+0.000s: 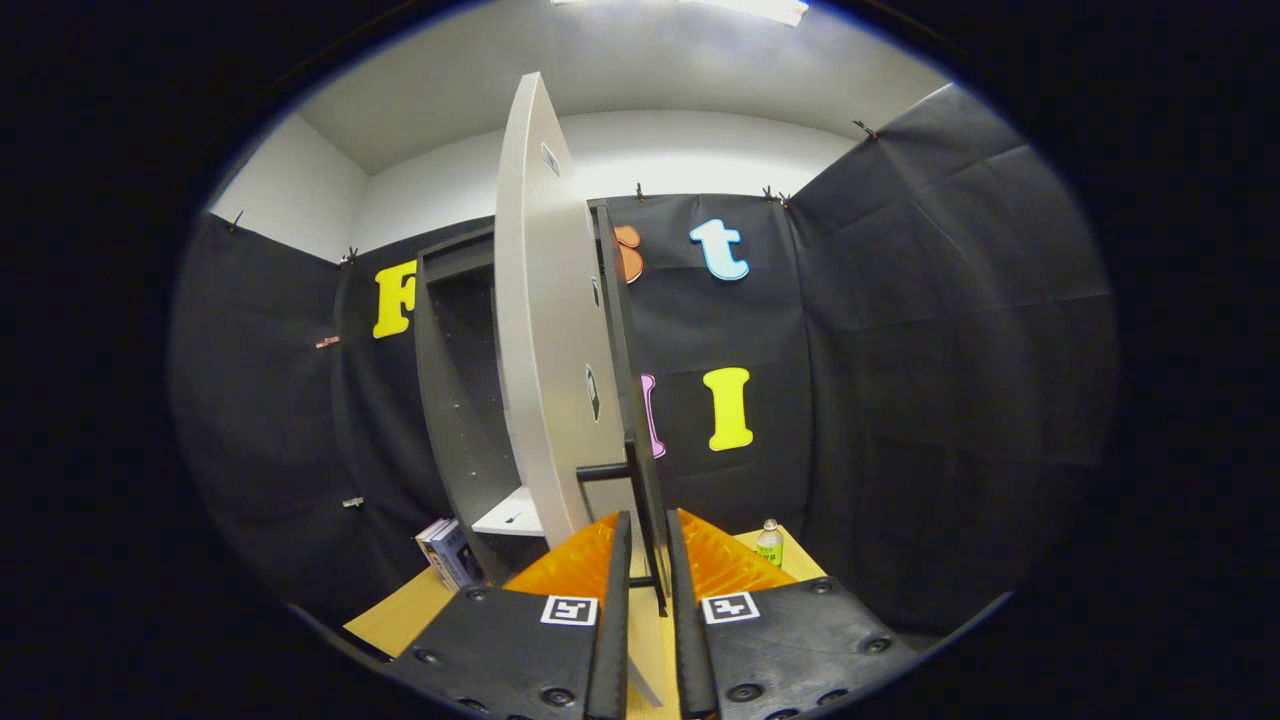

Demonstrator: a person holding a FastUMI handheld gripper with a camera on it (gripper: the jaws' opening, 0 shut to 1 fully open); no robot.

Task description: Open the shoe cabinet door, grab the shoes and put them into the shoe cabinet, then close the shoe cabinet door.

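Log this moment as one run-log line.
stage: opening door | gripper: fingers either side of door handle, grip unclear | cabinet door: partly open | cabinet: interior visible | bottle: on table

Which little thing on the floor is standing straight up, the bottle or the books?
The bottle, right of the tool, stands upright; the books lean.
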